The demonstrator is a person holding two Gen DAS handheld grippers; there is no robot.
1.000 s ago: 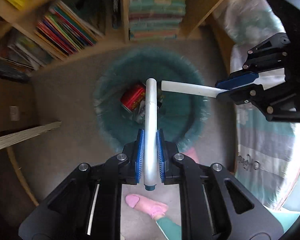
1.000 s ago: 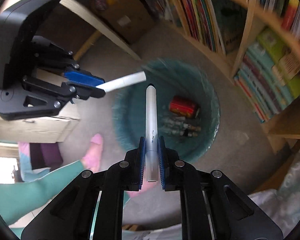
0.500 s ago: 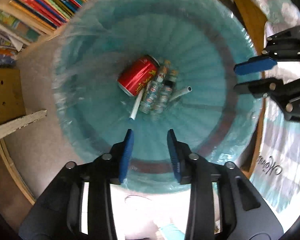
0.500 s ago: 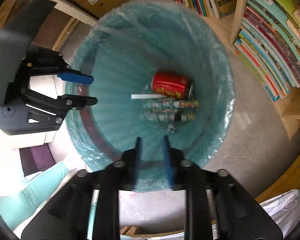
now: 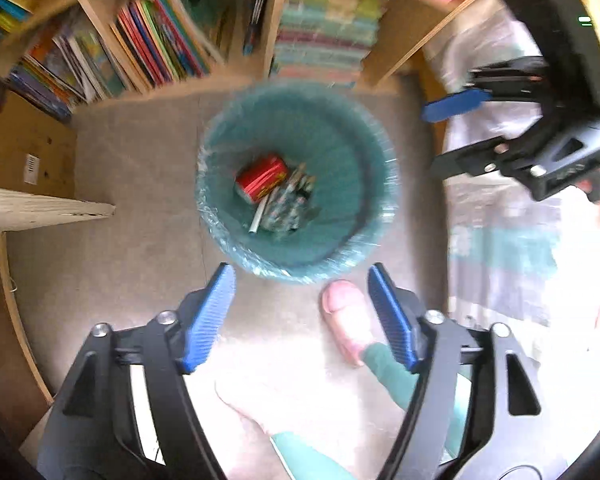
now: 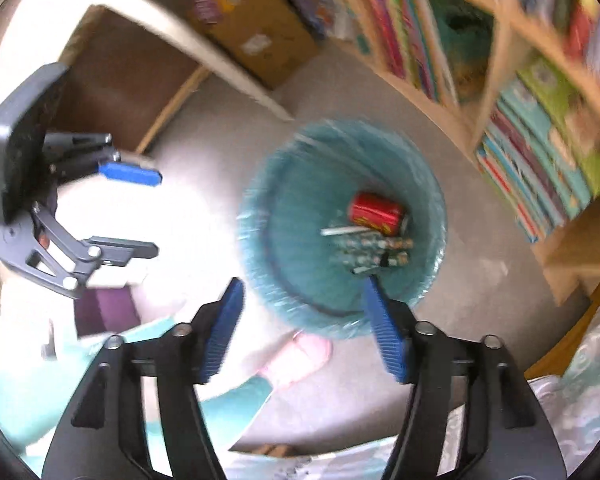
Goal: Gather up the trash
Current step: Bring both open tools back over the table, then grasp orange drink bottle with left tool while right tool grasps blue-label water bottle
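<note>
A teal bin lined with a clear bag (image 5: 364, 168) (image 6: 284, 216) stands on the floor by the bookshelves. Inside lie a red can (image 5: 262, 178) (image 6: 376, 212), small patterned bottles (image 5: 292, 204) (image 6: 372, 250) and a white pen (image 5: 259, 216) (image 6: 344, 231). My left gripper (image 5: 300, 276) is open and empty, above and in front of the bin; it also shows in the right wrist view (image 6: 150, 212). My right gripper (image 6: 304, 284) is open and empty above the bin's near rim; it also shows in the left wrist view (image 5: 440, 140).
Wooden bookshelves full of books (image 5: 160, 40) (image 6: 540, 120) stand behind the bin. A cardboard box (image 5: 32, 152) (image 6: 256, 36) sits on the floor at the left. The person's pink slipper (image 5: 346, 320) (image 6: 296, 360) is close to the bin. Patterned bedding (image 5: 500, 220) lies at the right.
Both grippers let go of their white pens, which dropped into the bin. Both grippers then rose away from the bin and opened wider.
</note>
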